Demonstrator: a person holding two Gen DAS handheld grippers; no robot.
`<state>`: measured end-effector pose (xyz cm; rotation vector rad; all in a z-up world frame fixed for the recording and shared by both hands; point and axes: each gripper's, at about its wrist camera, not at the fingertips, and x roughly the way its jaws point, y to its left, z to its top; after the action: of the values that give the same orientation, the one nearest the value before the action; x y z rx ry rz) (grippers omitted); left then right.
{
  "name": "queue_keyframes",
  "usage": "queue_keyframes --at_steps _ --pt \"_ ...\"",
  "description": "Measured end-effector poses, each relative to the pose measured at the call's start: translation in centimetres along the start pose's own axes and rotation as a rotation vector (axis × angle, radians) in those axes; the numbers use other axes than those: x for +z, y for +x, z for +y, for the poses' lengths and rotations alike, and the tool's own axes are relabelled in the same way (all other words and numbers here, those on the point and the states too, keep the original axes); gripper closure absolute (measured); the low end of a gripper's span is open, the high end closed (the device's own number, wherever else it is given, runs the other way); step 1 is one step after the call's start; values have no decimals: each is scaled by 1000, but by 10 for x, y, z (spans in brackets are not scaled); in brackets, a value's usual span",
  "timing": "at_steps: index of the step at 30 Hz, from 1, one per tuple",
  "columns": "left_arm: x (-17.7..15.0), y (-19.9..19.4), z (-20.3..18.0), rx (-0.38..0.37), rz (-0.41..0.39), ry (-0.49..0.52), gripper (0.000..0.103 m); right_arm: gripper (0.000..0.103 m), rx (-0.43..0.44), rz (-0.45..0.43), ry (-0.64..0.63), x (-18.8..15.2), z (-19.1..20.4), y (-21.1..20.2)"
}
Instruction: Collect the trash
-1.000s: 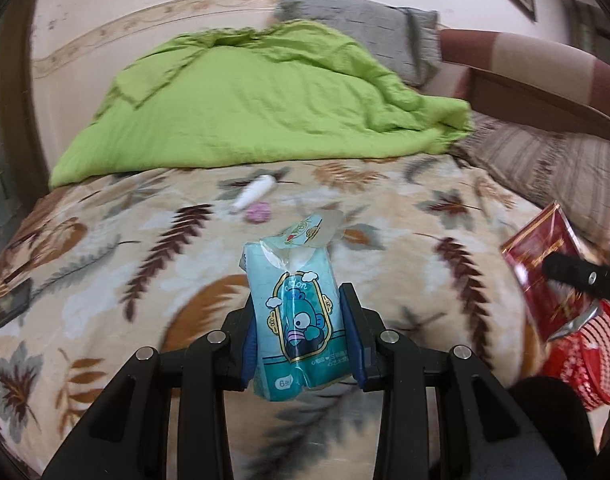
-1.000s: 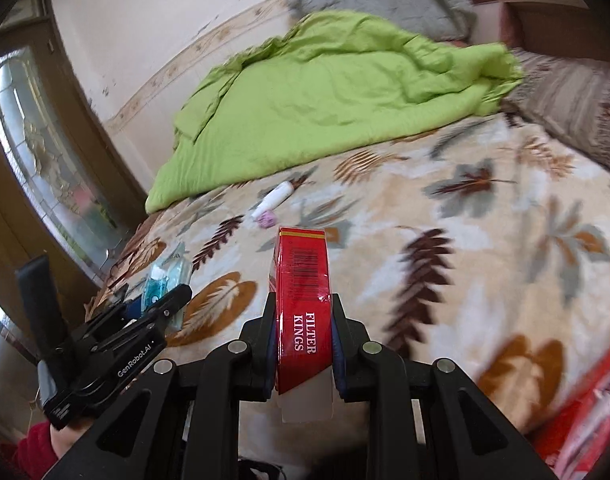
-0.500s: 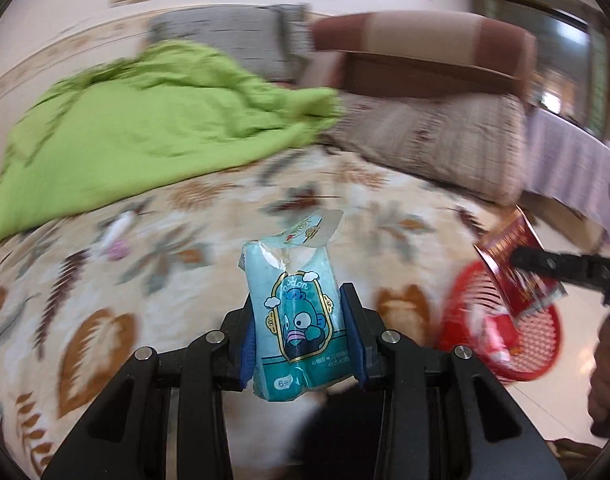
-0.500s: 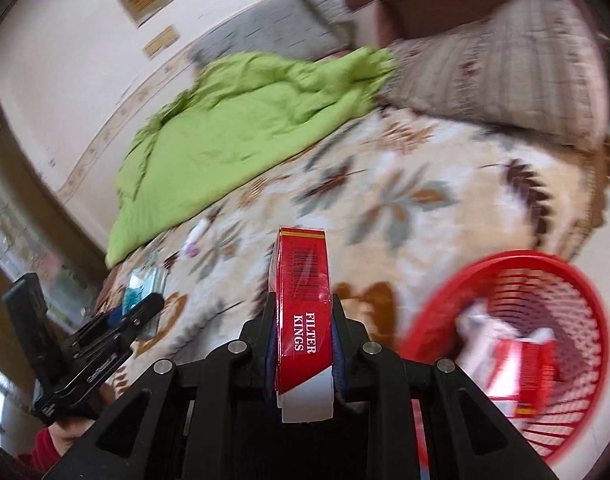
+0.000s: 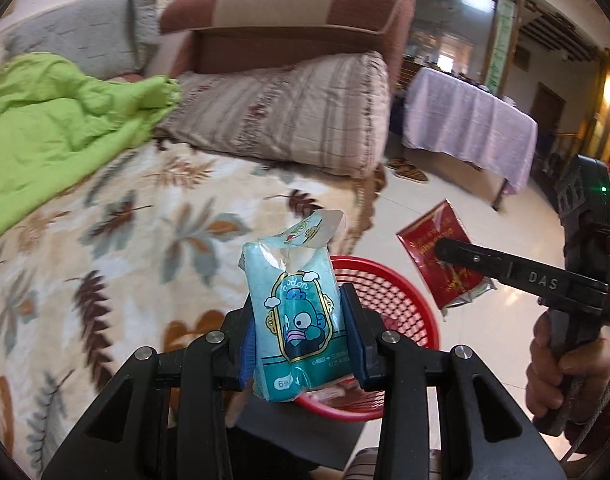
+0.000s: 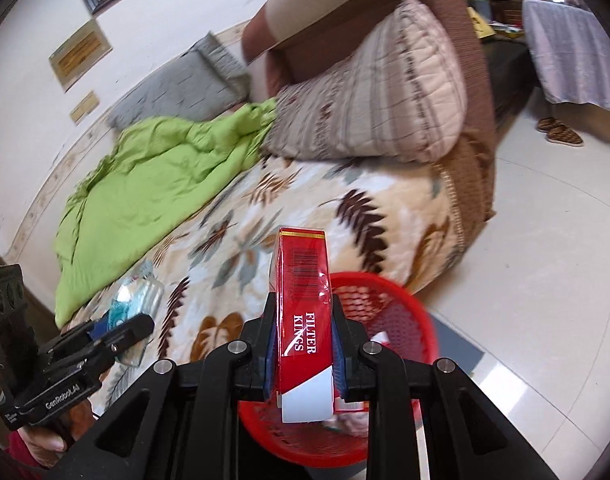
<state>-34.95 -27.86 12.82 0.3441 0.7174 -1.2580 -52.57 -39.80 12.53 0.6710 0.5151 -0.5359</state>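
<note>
My left claw (image 5: 301,344) is clamped on a teal plastic tissue pack with a cartoon fish (image 5: 295,320); my right claw (image 6: 303,354) grips a red FILTER KINGS cigarette carton (image 6: 303,312). The round red mesh plastic basket (image 5: 389,292) sits on the floor at five o'clock of the pack, beside the leaf-patterned bed blanket (image 5: 145,240).

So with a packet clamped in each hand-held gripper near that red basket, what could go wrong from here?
1. The red cigarette pack in the right hand-held gripper may miss: the red basket sits partly hidden below it.
2. The light tissue packet in the left hand-held gripper might cling to a pad or drift onto the floor.
3. Both grippers crowd one basket and could bump.
</note>
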Motion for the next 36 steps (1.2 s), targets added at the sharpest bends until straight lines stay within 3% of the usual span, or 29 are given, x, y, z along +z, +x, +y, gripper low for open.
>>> queue_keyframes --at_steps 11,13,14,15,18,21,23,25,28,32,33,36 --pt "-6 47 -7 -62 110 -3 64 78 -37 35 36 0 -20 20" --pt "-7 53 -7 -65 120 -1 57 77 -40 54 40 -2 -23 26" --pt "-7 55 -7 -64 125 -6 46 77 -56 63 38 -3 -23 28" --pt "-6 56 -5 -59 124 -13 35 75 -69 68 38 -4 -24 30" --pt "-6 51 2 -43 106 -32 34 50 -83 68 52 -5 -26 31" --pt "-6 37 13 -22 76 -57 32 50 -105 50 32 -3 -21 26" --pt "-7 20 23 8 34 -79 24 48 -154 23 -8 -1 -9 19" --pt "-9 -1 33 55 -21 -93 17 33 -209 -8 -54 1 5 13" --pt "-13 -36 54 131 -94 -111 12 12 -366 -91 -124 -1 36 3" --pt "-28 -87 85 251 -170 -112 5 8 -456 -155 -147 -12 73 -6" --pt "-34 -98 90 282 -182 -105 4 2 -500 -180 -149 -18 84 -8" --pt "-54 -124 105 366 -206 -98 0 0 -567 -249 -167 -35 108 -15"
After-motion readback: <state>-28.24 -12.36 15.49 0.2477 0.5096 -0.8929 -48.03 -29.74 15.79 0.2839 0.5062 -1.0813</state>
